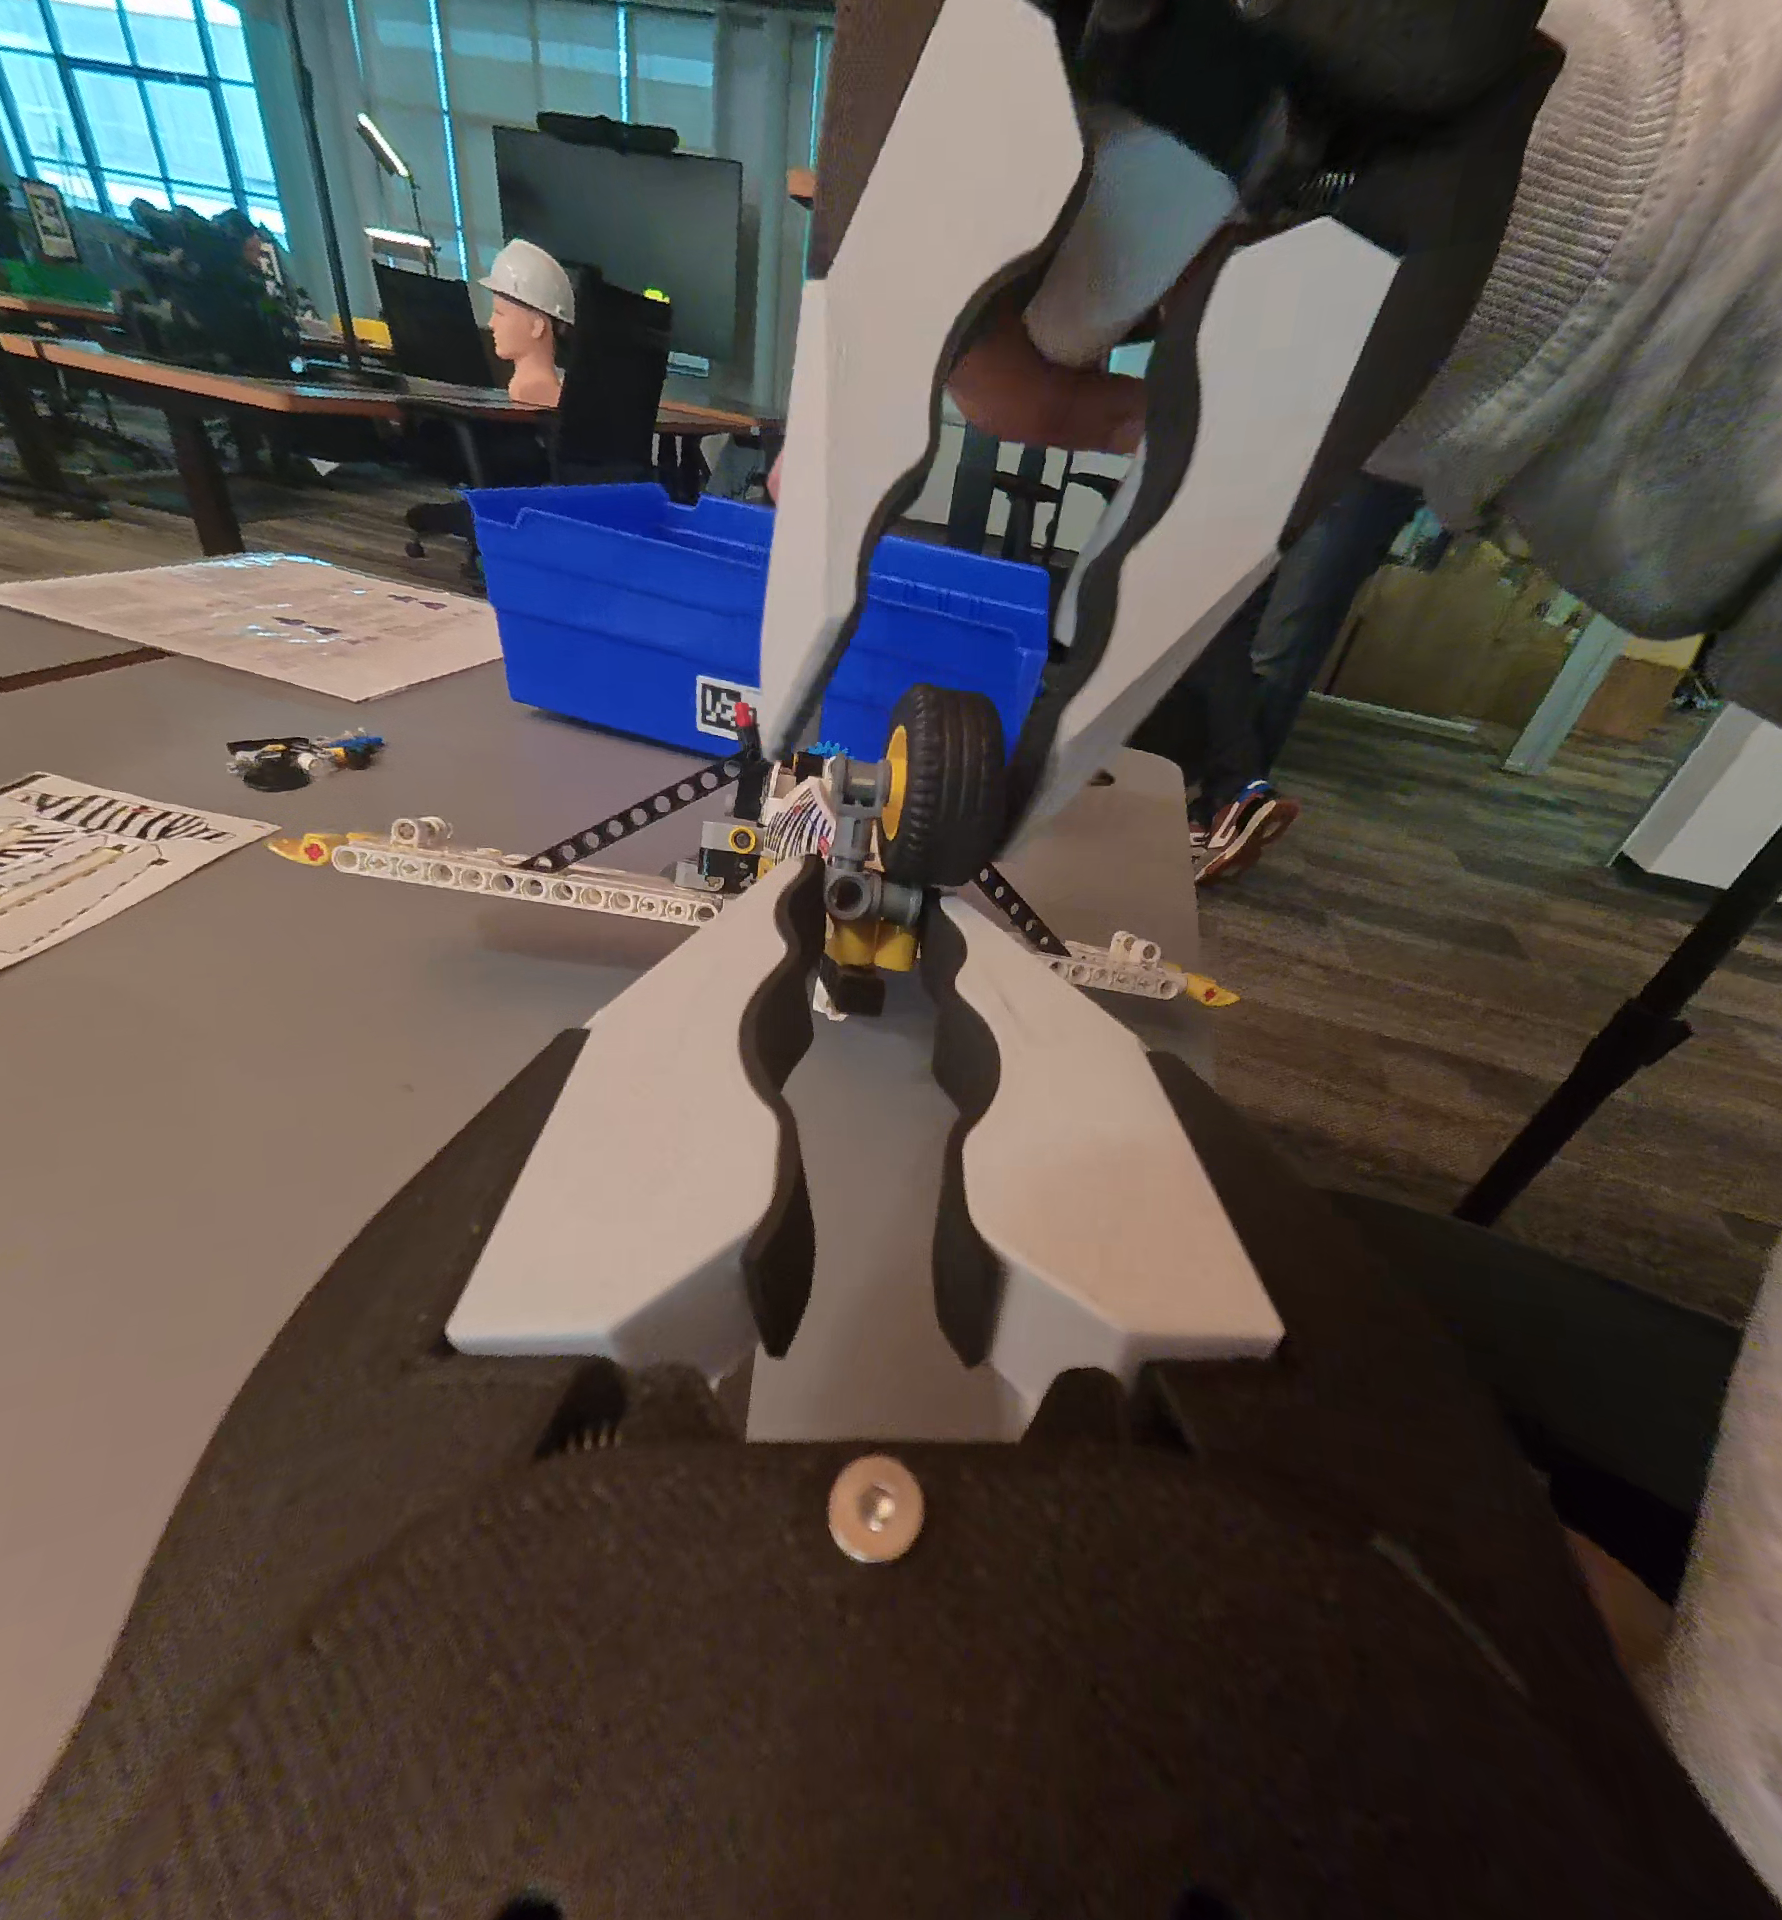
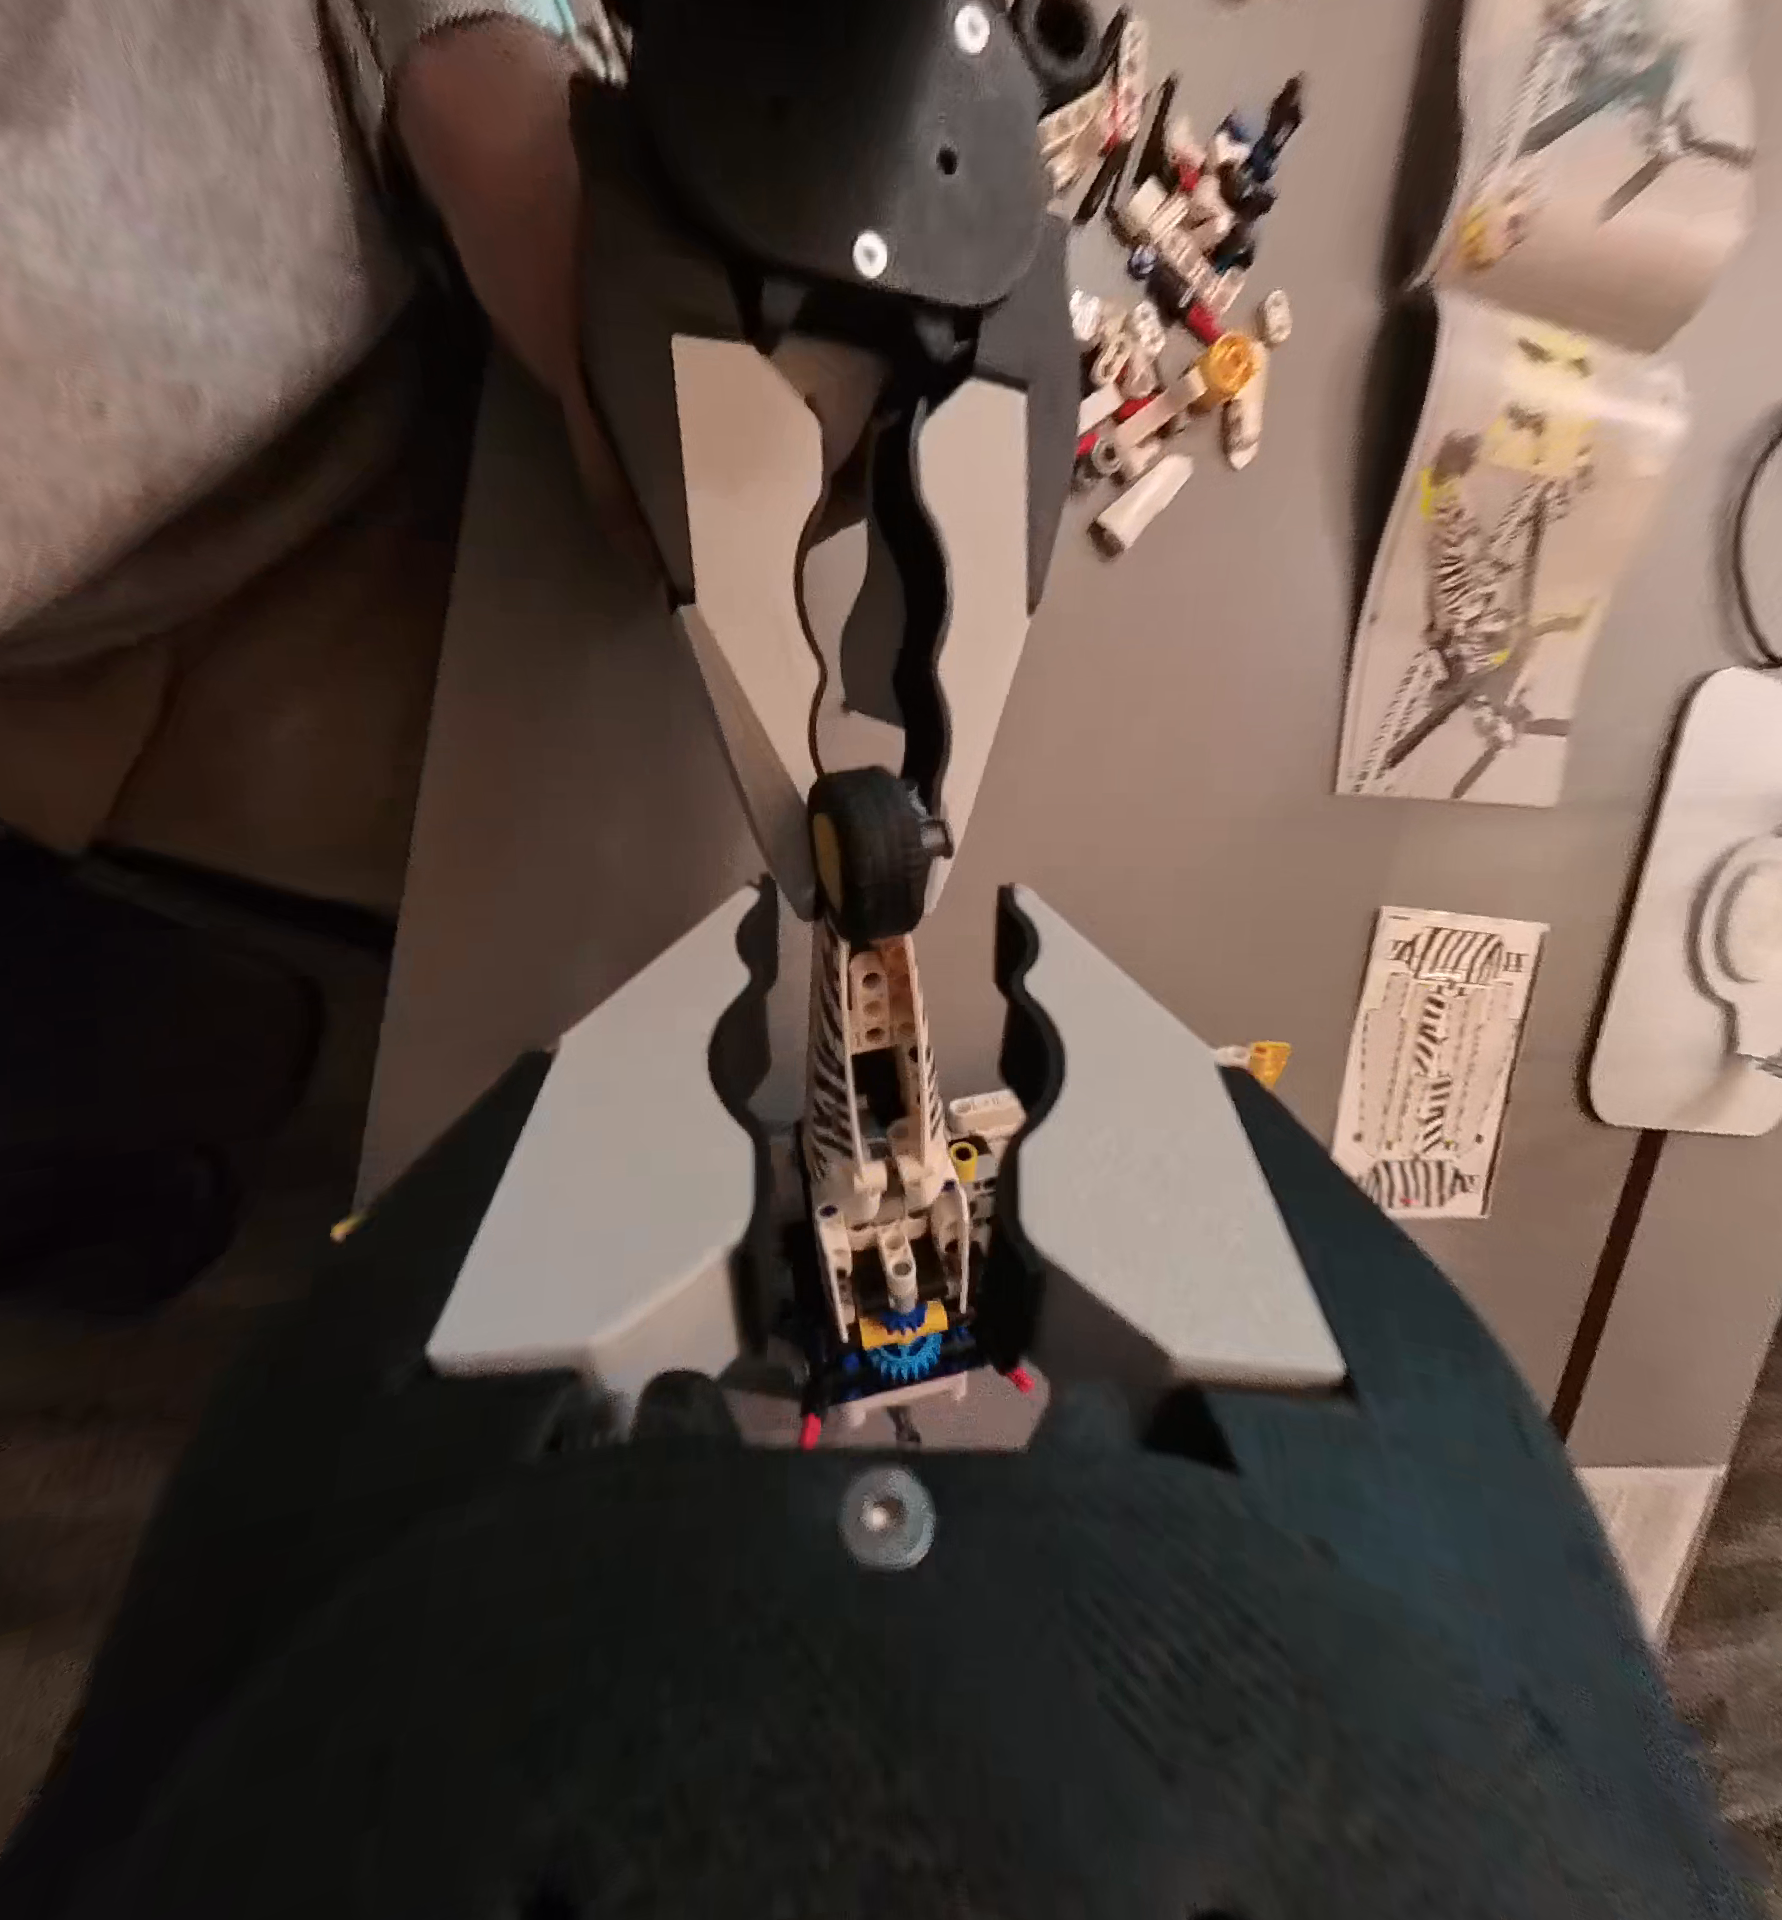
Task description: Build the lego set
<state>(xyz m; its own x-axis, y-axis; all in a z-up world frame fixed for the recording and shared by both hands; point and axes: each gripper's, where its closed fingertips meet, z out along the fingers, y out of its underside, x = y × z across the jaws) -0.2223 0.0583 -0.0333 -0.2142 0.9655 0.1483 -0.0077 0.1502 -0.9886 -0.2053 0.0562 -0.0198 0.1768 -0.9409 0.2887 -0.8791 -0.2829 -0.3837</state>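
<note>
The lego model [image 1: 793, 821], a zebra-striped aircraft body with white and black rotor beams [image 1: 523, 883], stands on the grey table [image 1: 243, 1091]. A black wheel with a yellow hub [image 1: 954, 784] sits at its near end. My left gripper [image 1: 866, 899] is shut on the grey and yellow gear under that wheel. My right gripper [image 1: 897, 790] comes down from above, open, with one finger on each side of the wheel. In the right wrist view the model [image 2: 866, 1091] lies between my open right gripper [image 2: 887, 904], and the left gripper [image 2: 866, 873] meets it at the wheel [image 2: 866, 831].
A blue bin [image 1: 617, 623] stands behind the model. Loose parts [image 1: 305, 753] [image 2: 1178, 260], a sticker sheet [image 1: 35, 873] [image 2: 1427, 1070] and instruction pages [image 1: 243, 623] [image 2: 1489, 571] lie on the table. The table's edge [image 1: 1188, 831] is close to the model's right. Only a small space, under 4 cm, lies between the two pairs of fingers.
</note>
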